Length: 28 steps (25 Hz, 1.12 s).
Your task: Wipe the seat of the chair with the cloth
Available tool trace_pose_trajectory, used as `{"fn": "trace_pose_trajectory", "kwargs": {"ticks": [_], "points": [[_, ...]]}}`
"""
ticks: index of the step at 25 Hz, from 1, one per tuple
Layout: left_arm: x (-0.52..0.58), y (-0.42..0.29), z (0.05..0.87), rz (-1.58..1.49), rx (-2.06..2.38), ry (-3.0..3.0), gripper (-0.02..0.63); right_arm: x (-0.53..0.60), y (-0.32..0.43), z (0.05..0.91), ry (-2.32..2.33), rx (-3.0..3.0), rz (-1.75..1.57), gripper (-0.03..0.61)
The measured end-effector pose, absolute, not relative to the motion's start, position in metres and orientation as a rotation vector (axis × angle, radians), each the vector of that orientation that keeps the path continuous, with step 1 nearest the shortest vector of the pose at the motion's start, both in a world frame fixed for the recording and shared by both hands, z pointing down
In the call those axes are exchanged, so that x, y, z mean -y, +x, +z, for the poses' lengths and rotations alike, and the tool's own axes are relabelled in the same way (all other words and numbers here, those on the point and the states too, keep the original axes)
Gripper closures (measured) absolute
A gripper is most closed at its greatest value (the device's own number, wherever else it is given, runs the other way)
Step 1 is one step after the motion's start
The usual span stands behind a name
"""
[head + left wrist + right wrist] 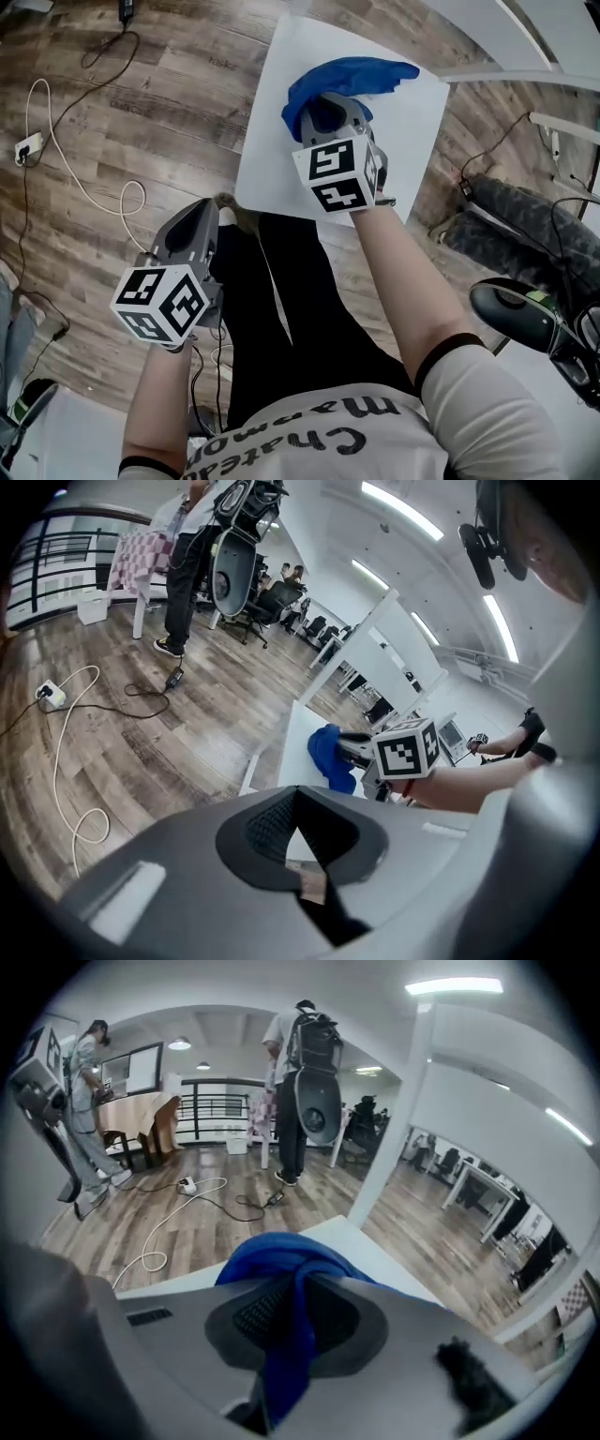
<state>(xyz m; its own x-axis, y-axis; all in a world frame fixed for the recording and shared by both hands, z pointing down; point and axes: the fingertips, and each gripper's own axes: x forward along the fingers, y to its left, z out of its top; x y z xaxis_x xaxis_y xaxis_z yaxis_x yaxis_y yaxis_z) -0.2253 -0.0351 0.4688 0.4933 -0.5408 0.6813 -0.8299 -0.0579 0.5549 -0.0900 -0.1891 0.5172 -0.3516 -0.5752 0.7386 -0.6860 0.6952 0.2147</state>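
1. Head view
   - The white chair seat (281,141) lies straight ahead of the person's knees, on the wood floor (141,94).
   - The blue cloth (352,75) lies bunched on the far half of the seat, one tail trailing to the right.
   - The right gripper (328,117) reaches out over the seat with its tip buried in the bunch, probably so that the cloth can be dragged across the surface.
   - The left gripper (192,230) hangs low, off the seat's near left corner and over the floor. It takes no part in the wipe and seems parked out of the way.

2. Left gripper view
   - This gripper's (300,841) jaws are drawn together with nothing between them.
   - Beyond them the seat (291,747) shows with the cloth (328,757) on it and the right gripper (349,752) pressed into the fabric.
   - A white cable (66,761) loops on the floor, well apart from the chair.

3. Right gripper view
   - The right gripper's (291,1326) jaws are clamped on the cloth (281,1260): a fold runs down between the pads and the rest billows over the tip.
   - That bulk in front is what would meet the seat (375,1251) during a stroke.
   - Most of the seat looks unwiped as yet, in my judgement.
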Motion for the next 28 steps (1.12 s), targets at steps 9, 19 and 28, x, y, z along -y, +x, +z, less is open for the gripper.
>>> {"fn": "trace_pose_trajectory", "kwargs": {"ticks": [9, 19, 28], "points": [[0.030, -0.245, 0.476, 0.310, 1.226, 1.680, 0.606, 0.217, -0.147, 0.543, 0.749, 2.013, -0.049, 0.532], [0.045, -0.237, 0.475, 0.311, 1.220, 1.689, 0.606, 0.220, -0.111, 0.551, 0.934, 1.962, 0.007, 0.533], [0.070, -0.191, 0.478, 0.394, 1.092, 1.773, 0.606, 0.218, -0.025, 0.553, 1.079, 1.834, 0.053, 0.534]]}}
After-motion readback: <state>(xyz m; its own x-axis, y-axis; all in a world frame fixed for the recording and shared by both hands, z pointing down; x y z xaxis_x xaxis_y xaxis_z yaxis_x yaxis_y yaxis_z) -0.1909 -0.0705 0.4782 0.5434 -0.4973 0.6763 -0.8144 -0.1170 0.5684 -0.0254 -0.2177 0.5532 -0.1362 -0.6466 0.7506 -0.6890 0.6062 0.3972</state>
